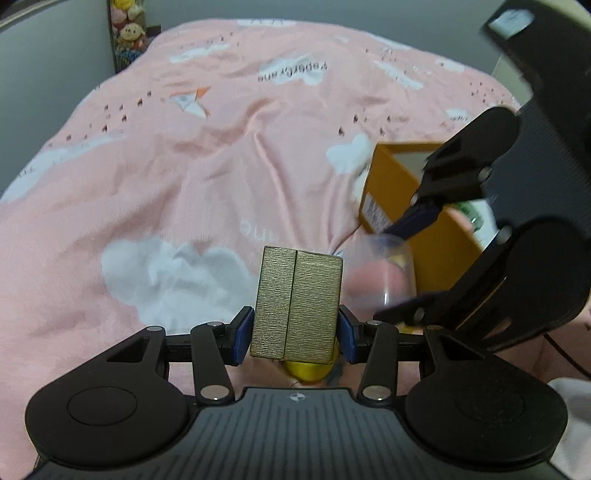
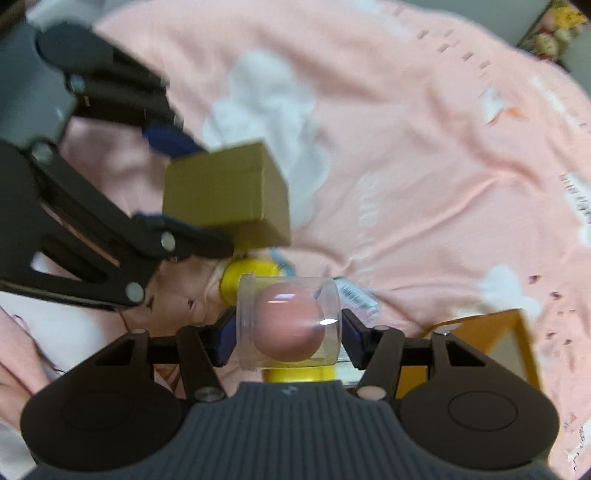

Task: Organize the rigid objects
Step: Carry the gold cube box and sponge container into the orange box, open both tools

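Left gripper (image 1: pixel 295 332) clamped on a gold box (image 1: pixel 297 302), blue pads (image 1: pixel 242 334) pressing both flanks, jaws roughly a third apart. Box upright between the fingers, seam running down its front face, lifted clear of the pink bedspread (image 1: pixel 184 166) beyond. Peeking out just beneath the box, a yellow round object (image 1: pixel 308 371), too hidden to identify.

Over to the right gripper (image 2: pixel 284 332), closed around a clear plastic cylinder (image 2: pixel 288 325) with a pink ball (image 2: pixel 288 326) inside. Blue pads (image 2: pixel 223 341) tight against the cylinder's sides, jaws about halfway apart. Directly below the cylinder, a yellow cap-shaped piece (image 2: pixel 299 374); whether joined to the cylinder, cannot tell. Just ahead of the fingertips, a second yellow item (image 2: pixel 251 277) lying on the bedding.

From the right wrist, gold box (image 2: pixel 225 195) up ahead and to the left, gripped by the other tool, blurred. To the right of the fingers, an orange open-topped box (image 2: pixel 517 343) resting on the bedspread.

From the left wrist, same orange box (image 1: pixel 391 181) ahead and to the right, partly masked by the right gripper (image 1: pixel 399 269) and its transparent cylinder (image 1: pixel 384 273). Far ahead-left, plush toys (image 1: pixel 127 29) at the bed's edge.
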`<action>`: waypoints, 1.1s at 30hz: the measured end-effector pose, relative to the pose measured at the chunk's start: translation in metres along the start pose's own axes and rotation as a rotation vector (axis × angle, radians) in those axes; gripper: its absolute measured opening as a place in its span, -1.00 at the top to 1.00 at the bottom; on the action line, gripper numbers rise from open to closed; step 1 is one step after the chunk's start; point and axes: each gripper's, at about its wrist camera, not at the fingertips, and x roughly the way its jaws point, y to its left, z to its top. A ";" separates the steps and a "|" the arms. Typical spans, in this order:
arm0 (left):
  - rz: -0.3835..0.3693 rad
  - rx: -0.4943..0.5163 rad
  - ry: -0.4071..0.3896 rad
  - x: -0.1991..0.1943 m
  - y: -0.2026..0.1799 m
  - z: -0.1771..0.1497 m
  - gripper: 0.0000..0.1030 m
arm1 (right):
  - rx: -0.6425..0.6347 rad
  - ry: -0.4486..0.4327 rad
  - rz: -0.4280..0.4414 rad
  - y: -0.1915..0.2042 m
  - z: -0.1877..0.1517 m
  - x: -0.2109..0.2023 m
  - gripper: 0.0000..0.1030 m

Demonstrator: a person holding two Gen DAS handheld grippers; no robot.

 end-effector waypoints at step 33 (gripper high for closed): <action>-0.350 0.060 0.085 0.127 -0.195 0.120 -0.03 | 0.226 0.154 -0.307 -0.153 -0.221 -0.022 -0.11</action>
